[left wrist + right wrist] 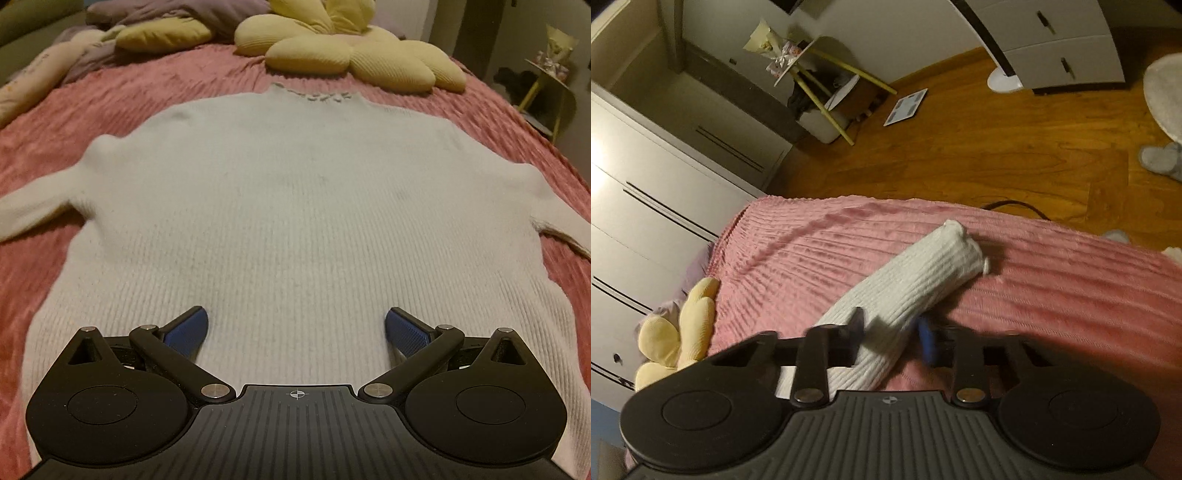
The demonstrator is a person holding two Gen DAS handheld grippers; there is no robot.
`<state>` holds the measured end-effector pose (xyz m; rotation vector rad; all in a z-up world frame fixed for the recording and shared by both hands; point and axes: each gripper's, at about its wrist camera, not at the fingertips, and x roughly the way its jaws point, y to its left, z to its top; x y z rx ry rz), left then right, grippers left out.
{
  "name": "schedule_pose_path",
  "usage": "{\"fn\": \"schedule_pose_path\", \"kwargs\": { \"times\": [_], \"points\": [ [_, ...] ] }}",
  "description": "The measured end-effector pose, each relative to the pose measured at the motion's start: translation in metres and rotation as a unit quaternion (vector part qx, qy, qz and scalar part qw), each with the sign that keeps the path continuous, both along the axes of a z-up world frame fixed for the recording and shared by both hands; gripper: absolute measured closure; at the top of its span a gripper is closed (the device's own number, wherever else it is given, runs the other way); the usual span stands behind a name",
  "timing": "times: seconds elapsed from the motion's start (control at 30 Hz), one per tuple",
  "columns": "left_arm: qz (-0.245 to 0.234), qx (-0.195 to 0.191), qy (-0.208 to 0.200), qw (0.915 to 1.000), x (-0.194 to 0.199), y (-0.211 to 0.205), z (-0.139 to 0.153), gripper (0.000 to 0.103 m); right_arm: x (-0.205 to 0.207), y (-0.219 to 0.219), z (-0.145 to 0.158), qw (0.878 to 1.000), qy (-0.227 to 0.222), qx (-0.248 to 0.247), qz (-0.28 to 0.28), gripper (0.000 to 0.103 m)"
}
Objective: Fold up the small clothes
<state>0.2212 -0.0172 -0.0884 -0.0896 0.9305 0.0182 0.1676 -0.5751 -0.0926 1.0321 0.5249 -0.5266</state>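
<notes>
A white ribbed sweater (295,206) lies flat on the pink bedspread (155,81), collar away from me, sleeves spread to both sides. My left gripper (295,332) is open and empty, hovering over the sweater's lower hem area. In the right wrist view, the sweater's sleeve (916,280) runs diagonally across the pink bedspread (1071,295), its cuff toward the bed's edge. My right gripper (892,332) has its fingers on either side of the sleeve and is closed on it, near the sleeve's middle.
A yellow flower-shaped pillow (354,48) lies past the collar, with other bedding at the far left. The bed's edge drops to a wooden floor (960,147). White wardrobes (646,221) and a small side table (820,74) stand beyond.
</notes>
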Motion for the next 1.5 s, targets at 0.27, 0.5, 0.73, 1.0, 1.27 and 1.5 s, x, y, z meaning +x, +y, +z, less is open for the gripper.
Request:
{"fn": "schedule_pose_path", "kwargs": {
  "times": [0.27,0.5,0.73,1.0,1.27,1.5],
  "points": [
    [-0.018,-0.017,-0.002,0.9997,0.011,0.006,0.018,0.0,0.045,0.094,0.074,0.971,-0.034,-0.191,0.14,0.094],
    [-0.024,-0.147,-0.061,0.9869,0.032,0.04,0.051,0.0,0.094,0.288,0.095,0.874,-0.123,-0.267,0.388,0.093],
    [-0.084,-0.233,-0.044,0.9678,0.08,0.033,0.051,0.0,0.086,0.333,0.047,0.86,-0.057,-0.24,0.447,0.076],
    [-0.089,-0.292,0.049,0.951,0.102,0.003,0.009,0.018,0.061,0.266,0.047,0.897,-0.043,-0.21,0.387,0.074],
    [-0.089,-0.296,0.078,0.9479,0.121,-0.009,0.002,0.094,0.052,0.246,0.028,0.914,-0.048,-0.156,0.371,0.074],
    [-0.109,-0.251,-0.008,0.9618,0.12,0.005,0.053,0.094,0.056,0.24,0.033,0.918,-0.048,-0.141,0.367,0.066]
  ]
}}
